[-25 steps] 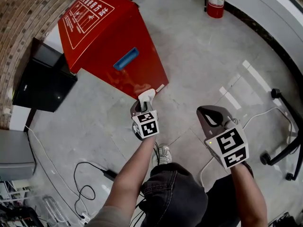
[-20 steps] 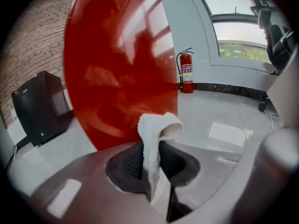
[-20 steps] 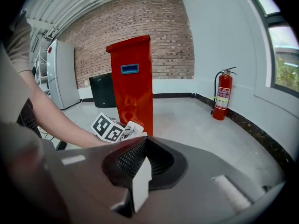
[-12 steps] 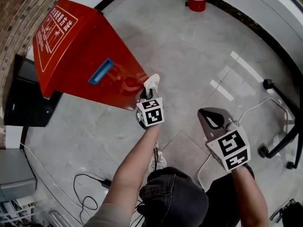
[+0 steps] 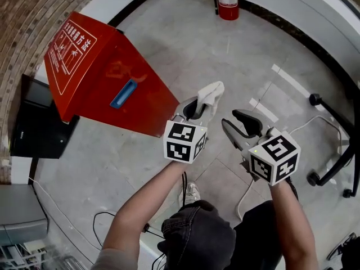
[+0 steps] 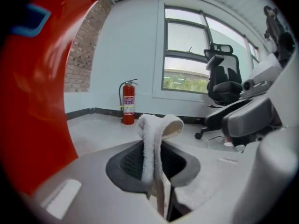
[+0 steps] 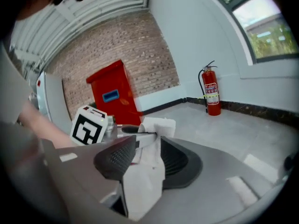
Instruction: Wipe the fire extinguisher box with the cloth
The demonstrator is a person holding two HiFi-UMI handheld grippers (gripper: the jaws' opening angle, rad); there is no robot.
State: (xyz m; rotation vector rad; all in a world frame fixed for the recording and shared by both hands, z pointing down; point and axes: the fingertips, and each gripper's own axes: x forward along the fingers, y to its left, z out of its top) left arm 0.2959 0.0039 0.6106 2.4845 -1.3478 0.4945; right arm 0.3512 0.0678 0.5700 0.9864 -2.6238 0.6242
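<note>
Left of your left fingers, and well apart from them, stands the red fire extinguisher box [image 5: 107, 77], its sloped face with the blue handle recess turned up toward you. Past it on the same side, farther from the fingers, sits a black cabinet [image 5: 39, 122] against the brick wall. Under both pairs of fingers runs the grey tiled floor [image 5: 185, 44]. Far ahead of the fingertips a fire extinguisher [image 5: 227, 1] stands upright at the foot of the wall. Your left gripper [image 5: 198, 104] points away from you with its fingers closed tight on the cloth [image 5: 211, 92]: the white strip runs up through the pinch and folds over just above the fingertips. Your right gripper [image 5: 232, 124] is just beside the left one, its tips aimed at that cloth. Its fingers stand well apart and have just been opening. In the right gripper view the cloth shows in line with the gap, but in the head view it lies just ahead of the tips, so neither right pad presses on it.
</note>
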